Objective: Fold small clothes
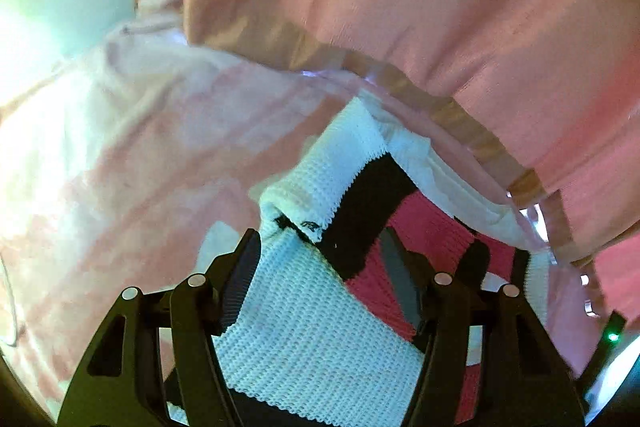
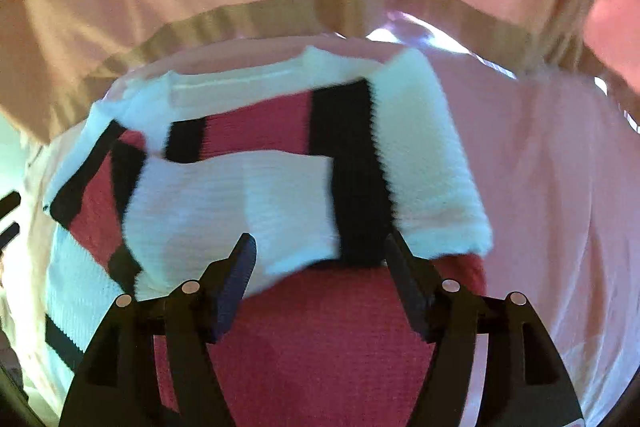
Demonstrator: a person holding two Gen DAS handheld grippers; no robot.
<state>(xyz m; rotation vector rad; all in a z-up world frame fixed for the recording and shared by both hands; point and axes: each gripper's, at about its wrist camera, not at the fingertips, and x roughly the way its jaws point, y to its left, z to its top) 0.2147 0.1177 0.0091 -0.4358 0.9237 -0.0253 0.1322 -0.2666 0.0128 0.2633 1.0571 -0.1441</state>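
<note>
While the left wrist view looks along the left hand-held gripper (image 1: 320,275), its fingers stand spread with the knit sweater (image 1: 304,339) lying between them, seemingly unpinched, on a pink cloth (image 1: 120,155). From the right wrist view, the right hand-held gripper (image 2: 320,267) is likewise spread over the sweater's red panel; a white-and-black part lies doubled over, so folding looks begun, not finished.

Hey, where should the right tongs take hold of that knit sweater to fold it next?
Probably the white folded edge of the sweater lying just ahead of the open right tongs. Come straight forward and low, since that edge sits raised over the red panel.
</note>
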